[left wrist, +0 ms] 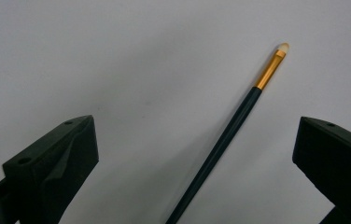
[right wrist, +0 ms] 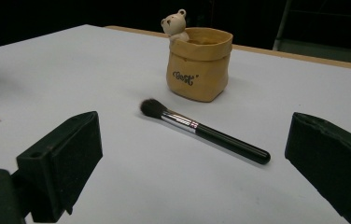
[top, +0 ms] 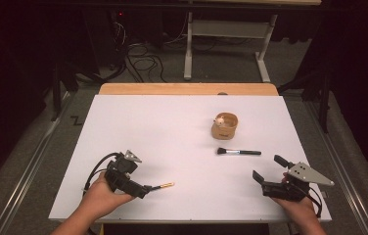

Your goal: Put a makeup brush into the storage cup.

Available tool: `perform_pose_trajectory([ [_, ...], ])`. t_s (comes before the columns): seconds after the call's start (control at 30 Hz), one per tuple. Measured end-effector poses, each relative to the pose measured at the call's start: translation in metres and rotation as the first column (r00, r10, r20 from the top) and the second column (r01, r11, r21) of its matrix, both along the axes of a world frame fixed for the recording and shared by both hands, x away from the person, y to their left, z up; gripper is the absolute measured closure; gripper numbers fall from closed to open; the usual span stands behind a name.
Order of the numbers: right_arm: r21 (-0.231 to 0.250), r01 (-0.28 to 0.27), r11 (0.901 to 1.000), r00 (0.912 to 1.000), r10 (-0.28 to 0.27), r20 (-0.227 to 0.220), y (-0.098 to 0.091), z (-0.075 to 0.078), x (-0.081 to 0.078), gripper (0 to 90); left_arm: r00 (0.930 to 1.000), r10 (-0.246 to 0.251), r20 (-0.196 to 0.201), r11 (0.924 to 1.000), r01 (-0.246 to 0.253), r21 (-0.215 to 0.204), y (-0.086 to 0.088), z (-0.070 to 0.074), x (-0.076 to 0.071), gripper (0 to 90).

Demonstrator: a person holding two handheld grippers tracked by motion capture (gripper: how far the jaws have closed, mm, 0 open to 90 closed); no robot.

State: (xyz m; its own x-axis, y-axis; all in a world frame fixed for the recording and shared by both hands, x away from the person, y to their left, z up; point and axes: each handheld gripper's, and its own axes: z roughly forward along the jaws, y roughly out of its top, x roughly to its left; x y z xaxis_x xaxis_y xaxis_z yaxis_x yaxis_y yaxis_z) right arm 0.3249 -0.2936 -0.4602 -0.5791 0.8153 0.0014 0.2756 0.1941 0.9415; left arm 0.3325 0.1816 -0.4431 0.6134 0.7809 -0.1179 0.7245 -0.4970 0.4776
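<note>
On the white rectangular surface [top: 172, 127], the left gripper [top: 145, 190] sits low at the near left, held in the person's left hand [top: 100, 198]. Its jaws stand wide apart with nothing clamped. In the left gripper view, a slim dark-handled brush with a gold ferrule and a small pale tip [left wrist: 239, 126] lies flat on the surface between the two jaws, running diagonally up to the right and touching neither one. In the high view, the gold end of this slim brush [top: 165, 185] pokes out to the right of the left gripper.

The right gripper [top: 267, 172] is at the near right, held in the person's right hand [top: 299, 208], with a grey three-cornered plate on top. Its jaws are also spread wide and hold nothing. Ahead of it, in the right gripper view, a black-handled makeup brush with a silver ferrule and a dark fluffy head [right wrist: 204, 131] lies flat on the surface, head to the left, apart from both jaws. In the high view this makeup brush [top: 238, 152] lies just in front of a small tan sack-shaped holder with a little bear figure on its rim [top: 224, 126], near it but not touching. The holder [right wrist: 199, 63] stands upright, with dark lettering on its front.
</note>
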Motion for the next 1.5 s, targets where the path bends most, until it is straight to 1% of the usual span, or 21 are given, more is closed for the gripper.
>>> perform_pose_trajectory([
  [0.1,-0.008,-0.001,1.0000,1.0000,0.001,-0.009,0.000,0.000,0.000,4.2,0.9999,-0.013,-0.005,0.9999,0.013,0.009,-0.001,0.003,0.000,1.2],
  [0.17,-0.013,0.003,0.9999,0.9998,-0.003,-0.020,0.001,0.000,0.002,2.9,0.9998,-0.018,-0.012,0.9998,0.018,0.002,-0.003,0.004,0.001,1.1],
  [0.2,-0.016,0.011,0.9998,0.9995,-0.012,-0.031,0.001,0.000,0.002,0.5,0.9996,-0.022,-0.016,0.9997,0.022,0.012,-0.004,0.005,0.002,1.1],
  [0.3,-0.020,0.016,0.9997,0.9993,-0.016,-0.033,0.002,0.000,0.002,0.4,0.9995,-0.022,-0.024,0.9996,0.023,0.015,-0.006,0.004,0.003,0.7],
  [0.33,-0.019,0.018,0.9997,0.9997,-0.018,-0.016,0.002,0.002,0.001,0.4,0.9996,-0.019,-0.022,0.9997,0.020,0.016,-0.006,0.003,0.003,0.7],
  [0.43,-0.007,0.016,0.9998,0.9998,-0.016,-0.010,0.002,0.004,0.000,0.4,0.9993,-0.029,-0.022,0.9993,0.030,0.025,-0.007,0.004,0.002,0.7],
  [0.5,0.011,0.002,0.9999,1.0000,-0.003,0.008,0.001,0.005,-0.002,0.4,0.9992,-0.029,-0.025,0.9993,0.030,0.023,-0.008,0.004,0.003,0.7],
  [0.53,0.011,0.002,0.9999,1.0000,-0.003,0.008,0.001,0.005,-0.002,0.4,0.9992,-0.029,-0.025,0.9993,0.030,0.023,-0.008,0.004,0.003,0.7],
  [0.6,0.011,0.001,0.9999,0.9994,-0.001,0.036,0.000,0.006,-0.004,0.4,0.9993,-0.030,-0.023,0.9991,0.031,0.030,-0.009,0.005,0.003,0.7],
  [0.67,0.004,0.003,1.0000,0.9990,-0.003,0.044,-0.001,0.007,-0.004,0.4,0.9989,-0.039,-0.024,0.9986,0.040,0.035,-0.010,0.006,0.003,0.7],
  [0.77,-0.003,0.009,1.0000,0.9992,-0.009,0.039,-0.003,0.006,-0.004,0.4,0.9988,-0.041,-0.027,0.9983,0.042,0.041,-0.014,0.007,0.001,1.2],
  [0.87,0.004,0.012,0.9999,0.9993,-0.012,0.035,-0.003,0.006,-0.004,0.4,0.9978,-0.063,-0.020,0.9977,0.063,0.024,-0.020,0.013,-0.001,2.5],
  [0.93,0.002,0.009,1.0000,0.9993,-0.009,0.036,-0.003,0.006,-0.003,0.4,0.9977,-0.065,-0.019,0.9977,0.066,0.019,-0.022,0.013,-0.002,2.9],
  [1.0,-0.007,0.004,1.0000,0.9992,-0.004,0.039,-0.002,0.005,-0.003,0.4,0.9969,-0.075,-0.022,0.9970,0.076,0.016,-0.025,0.012,-0.001,4.7],
  [1.17,-0.001,0.003,1.0000,0.9996,-0.003,0.028,-0.001,0.004,-0.003,0.4,0.9944,-0.094,-0.047,0.9951,0.096,0.024,-0.029,0.003,0.001,9.8],
  [1.2,-0.008,0.002,1.0000,0.9995,-0.002,0.032,-0.001,0.005,-0.003,0.4,0.9933,-0.103,-0.053,0.9940,0.104,0.033,-0.030,0.000,0.001,9.8],
  [1.27,-0.005,-0.001,1.0000,0.9994,0.001,0.035,-0.001,0.005,-0.004,0.5,0.9898,-0.131,-0.057,0.9894,0.134,0.057,-0.033,-0.005,-0.002,13.3],
  [1.3,-0.005,-0.001,1.0000,0.9994,0.001,0.035,-0.001,0.005,-0.004,0.5,0.9898,-0.131,-0.057,0.9894,0.134,0.057,-0.033,-0.005,-0.002,14.8],
  [1.37,-0.005,-0.002,1.0000,0.9995,0.002,0.032,-0.001,0.005,-0.005,0.5,0.9887,-0.139,-0.057,0.9871,0.143,0.073,-0.034,-0.006,-0.003,16.2],
  [1.47,-0.003,-0.001,1.0000,0.9996,0.001,0.029,-0.002,0.005,-0.005,0.5,0.9838,-0.163,-0.075,0.9799,0.170,0.104,-0.035,-0.008,-0.003,23.8],
  [1.5,-0.003,0.001,1.0000,0.9995,-0.001,0.030,-0.002,0.005,-0.004,0.5,0.9816,-0.172,-0.082,0.9776,0.181,0.108,-0.036,-0.008,-0.002,25.6],
])
